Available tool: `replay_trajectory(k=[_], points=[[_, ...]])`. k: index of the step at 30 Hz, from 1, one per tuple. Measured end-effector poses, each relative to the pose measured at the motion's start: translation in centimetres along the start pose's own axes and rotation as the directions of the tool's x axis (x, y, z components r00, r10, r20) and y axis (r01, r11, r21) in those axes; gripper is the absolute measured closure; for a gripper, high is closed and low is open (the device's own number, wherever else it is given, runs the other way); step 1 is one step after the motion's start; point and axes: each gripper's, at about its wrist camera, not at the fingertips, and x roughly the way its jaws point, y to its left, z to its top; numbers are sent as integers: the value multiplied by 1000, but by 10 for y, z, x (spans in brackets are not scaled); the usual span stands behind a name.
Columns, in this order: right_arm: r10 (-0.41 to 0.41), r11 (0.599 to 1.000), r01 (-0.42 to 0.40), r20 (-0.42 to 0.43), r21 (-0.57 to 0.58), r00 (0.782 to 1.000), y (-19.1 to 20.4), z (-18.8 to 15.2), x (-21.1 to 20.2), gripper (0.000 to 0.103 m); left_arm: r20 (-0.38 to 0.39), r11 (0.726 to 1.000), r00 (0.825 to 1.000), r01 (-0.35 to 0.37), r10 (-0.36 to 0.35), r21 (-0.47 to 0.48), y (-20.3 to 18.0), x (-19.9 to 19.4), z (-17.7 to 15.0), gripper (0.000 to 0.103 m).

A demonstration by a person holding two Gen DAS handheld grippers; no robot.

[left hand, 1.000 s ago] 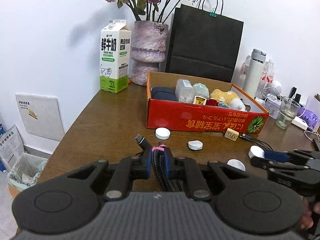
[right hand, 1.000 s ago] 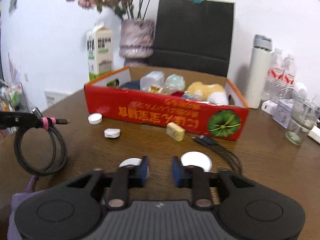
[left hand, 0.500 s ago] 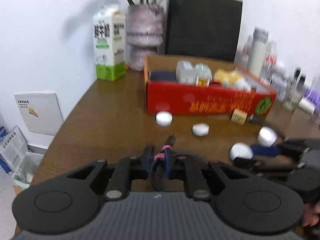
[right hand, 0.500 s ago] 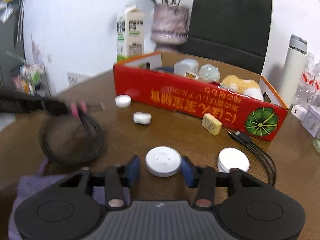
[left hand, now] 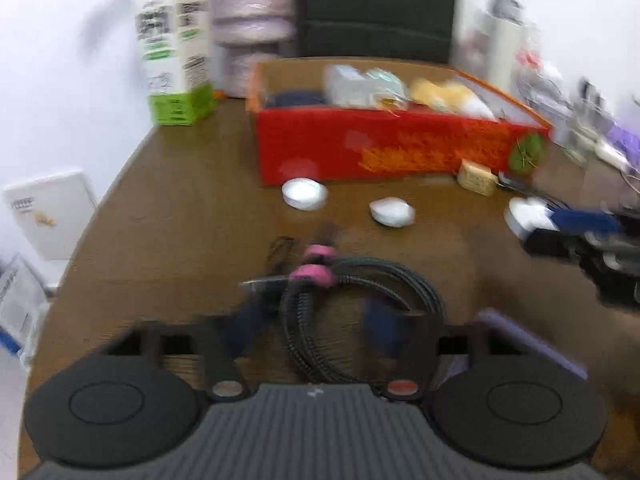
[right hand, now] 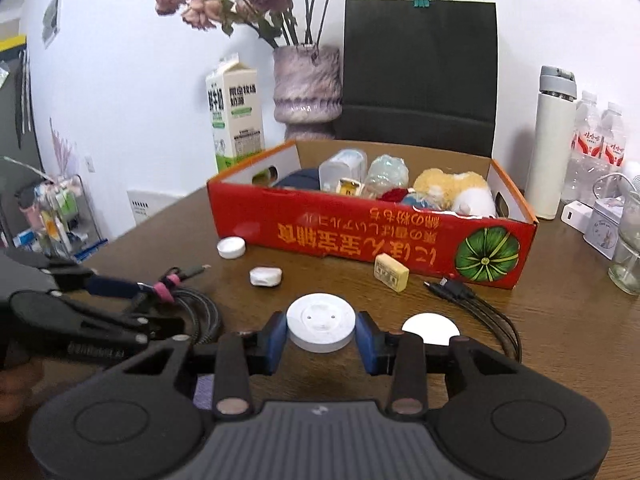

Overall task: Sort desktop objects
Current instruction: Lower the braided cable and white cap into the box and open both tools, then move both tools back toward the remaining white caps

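Discs: two white round ones; one (right hand: 320, 322) between the blue pads of the right tool (right hand: 320, 338), pads against its sides, another (right hand: 430, 327) at 3 o'clock. One coiled black cable (left hand: 360, 304) lies on the tabletop (left hand: 180, 216) between the spread-apart fingers of the left tool (left hand: 316, 320). One red box (right hand: 372, 236) at 12 o'clock.

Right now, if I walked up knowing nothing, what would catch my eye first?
Probably the bright red box mid-table, crammed with oddments, with the dried roses in a vase and a black paper bag behind it. Nearer, the right gripper has a white round disc between its jaws, and a coiled black cable lies to the left.
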Motion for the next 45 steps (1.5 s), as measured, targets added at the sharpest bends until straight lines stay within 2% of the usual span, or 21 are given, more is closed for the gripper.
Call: replay_trajectory(k=[2,4,6,10,13,15,17,19,20,22,23,25,26,28,29,31,32,33,38,42,45], points=[[2,1000,-2,17,5,1000,0,0,-3,67,-6,999,999,-40,40,-25,2,0,1,89],[-6,1000,6,38,14,999,-1,4,-8,67,18,998,999,-47,48,-49,3,-7,2,89],[-19,1000,17,69,22,997,-4,11,-15,67,96,997,993,-59,63,-45,1,-29,7,90],[-28,1000,28,114,7,993,-23,36,-24,67,228,997,973,45,-31,-55,8,-64,42,90],[-37,999,35,129,18,991,-41,63,-14,67,270,999,962,51,-45,-15,5,-63,90,90],[-30,999,28,111,23,993,-55,89,5,67,256,998,965,56,-59,17,1,-46,125,89],[-48,998,46,52,48,997,-67,109,30,67,208,997,978,20,-34,68,-8,-11,158,89],[-54,996,60,-92,69,994,-83,129,67,67,116,997,993,-29,21,71,-12,34,177,89],[-64,994,76,-143,80,988,-90,135,82,67,64,996,997,-48,44,74,-15,57,182,89],[-96,993,112,-272,44,958,-95,139,118,67,-22,995,998,-64,66,76,-16,91,178,88],[-101,992,119,-311,40,945,-97,138,131,67,-64,994,995,-73,78,86,-18,106,171,88],[-98,993,115,-386,21,917,-95,131,152,66,-93,990,989,-106,114,89,-19,121,162,87],[-99,993,116,-393,20,914,-94,129,156,66,-97,991,989,-101,109,88,-18,122,158,81],[-73,993,103,-372,62,925,-96,130,153,57,-66,994,995,-73,78,77,-14,111,154,62],[-70,991,104,-353,79,933,-98,131,148,51,-38,996,997,-71,74,61,-9,101,154,49],[-93,988,126,-294,93,951,-101,134,131,49,23,999,998,-51,51,19,0,75,157,40],[-101,987,129,-257,94,961,-101,136,119,44,38,999,998,-44,45,-12,6,61,158,25],[-106,987,130,-223,99,969,-101,138,107,37,56,998,997,-47,49,-35,8,51,161,15],[-103,984,113,-77,138,992,-97,130,43,23,122,996,990,-59,67,-73,6,-10,139,2],[-97,983,100,-26,157,995,-88,97,5,23,134,996,990,-24,35,-82,-7,-44,112,0],[-132,980,130,6,150,991,-76,63,-21,21,145,999,989,23,-16,-45,-21,-63,81,0]])
